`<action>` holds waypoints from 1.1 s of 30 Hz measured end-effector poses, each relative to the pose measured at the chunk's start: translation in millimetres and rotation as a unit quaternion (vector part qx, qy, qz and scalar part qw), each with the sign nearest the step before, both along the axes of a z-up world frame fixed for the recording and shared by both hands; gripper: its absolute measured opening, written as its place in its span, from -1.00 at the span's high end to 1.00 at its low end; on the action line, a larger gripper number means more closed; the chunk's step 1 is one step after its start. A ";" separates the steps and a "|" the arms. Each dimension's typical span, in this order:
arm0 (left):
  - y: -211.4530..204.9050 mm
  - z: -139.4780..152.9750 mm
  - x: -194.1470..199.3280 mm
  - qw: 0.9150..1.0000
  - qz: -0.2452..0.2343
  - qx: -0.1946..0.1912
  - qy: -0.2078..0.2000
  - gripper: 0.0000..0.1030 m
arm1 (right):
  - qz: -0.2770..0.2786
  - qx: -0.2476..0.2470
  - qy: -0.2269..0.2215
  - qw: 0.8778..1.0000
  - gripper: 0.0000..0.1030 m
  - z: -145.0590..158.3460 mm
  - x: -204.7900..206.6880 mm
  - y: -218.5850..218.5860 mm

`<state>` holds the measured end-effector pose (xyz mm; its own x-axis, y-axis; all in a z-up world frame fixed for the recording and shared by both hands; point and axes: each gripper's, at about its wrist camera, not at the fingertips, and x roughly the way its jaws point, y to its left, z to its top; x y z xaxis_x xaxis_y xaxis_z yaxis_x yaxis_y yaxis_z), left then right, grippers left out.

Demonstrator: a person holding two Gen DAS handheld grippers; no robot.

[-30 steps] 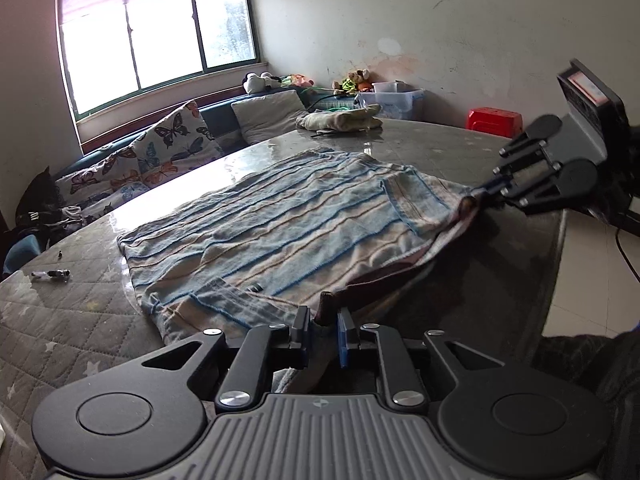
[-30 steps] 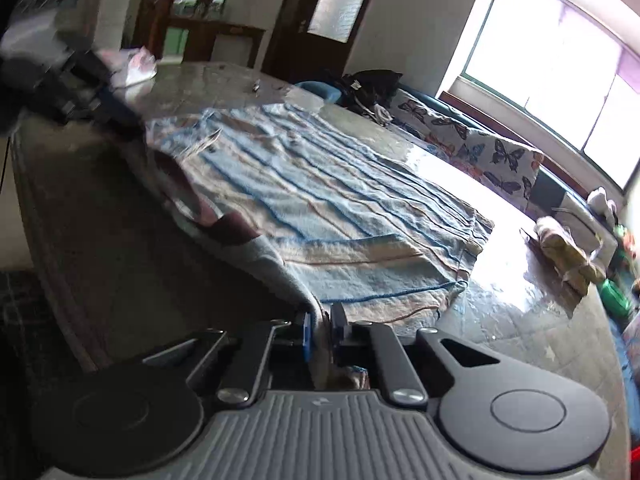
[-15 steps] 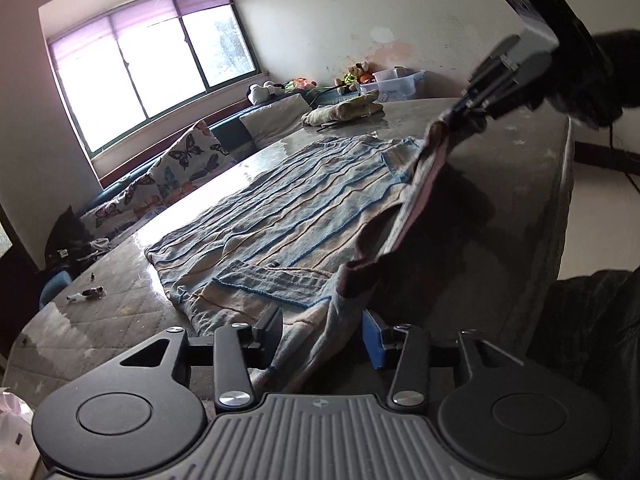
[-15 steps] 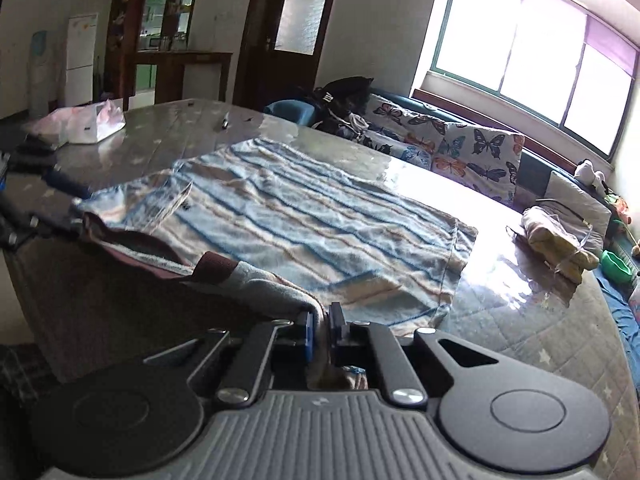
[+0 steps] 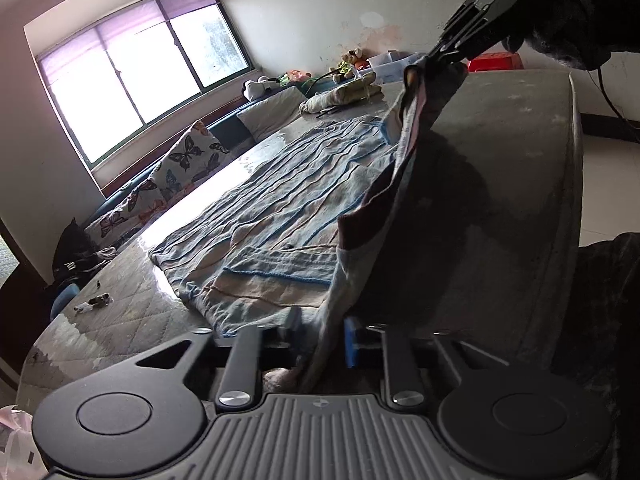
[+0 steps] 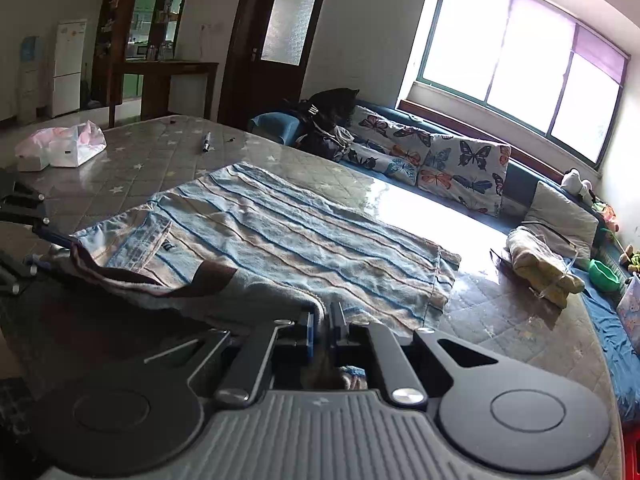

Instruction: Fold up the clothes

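A blue and tan striped shirt (image 5: 280,204) lies spread on the padded table (image 5: 520,152); it also shows in the right wrist view (image 6: 288,240). My left gripper (image 5: 320,330) has its jaws apart, with the shirt's near edge hanging loosely between them. My right gripper (image 6: 323,326) is shut on the shirt's near corner and holds it raised above the table. It shows at the top right of the left wrist view (image 5: 444,54), with the cloth hanging down from it. The left gripper (image 6: 36,248) shows at the left edge of the right wrist view.
A folded yellowish garment (image 5: 344,94) lies at the table's far end. A pink plastic bag (image 6: 60,144) and a pen (image 6: 206,142) lie on the table's other end. A sofa with butterfly cushions (image 6: 440,160) runs under the window.
My left gripper opened its jaws from their shut grip on the shirt edge. My right gripper lifted its corner of the shirt high above the table.
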<state>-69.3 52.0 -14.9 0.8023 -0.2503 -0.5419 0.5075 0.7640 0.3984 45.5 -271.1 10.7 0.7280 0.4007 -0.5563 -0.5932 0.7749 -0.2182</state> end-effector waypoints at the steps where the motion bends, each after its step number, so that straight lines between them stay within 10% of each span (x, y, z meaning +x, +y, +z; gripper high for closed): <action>1: 1.7 1.2 -0.5 1.000 0.001 -0.002 -0.001 0.75 | -0.001 -0.001 0.003 1.000 0.89 -2.9 -0.6 -1.0; 18: 23.5 71.8 -49.6 0.997 0.029 -0.070 -0.013 0.87 | 0.042 0.022 0.026 0.999 0.91 12.4 -66.3 -24.3; 33: 44.4 107.5 121.6 0.990 0.089 -0.110 -0.014 0.87 | 0.036 0.018 0.010 0.999 0.91 52.1 84.6 3.6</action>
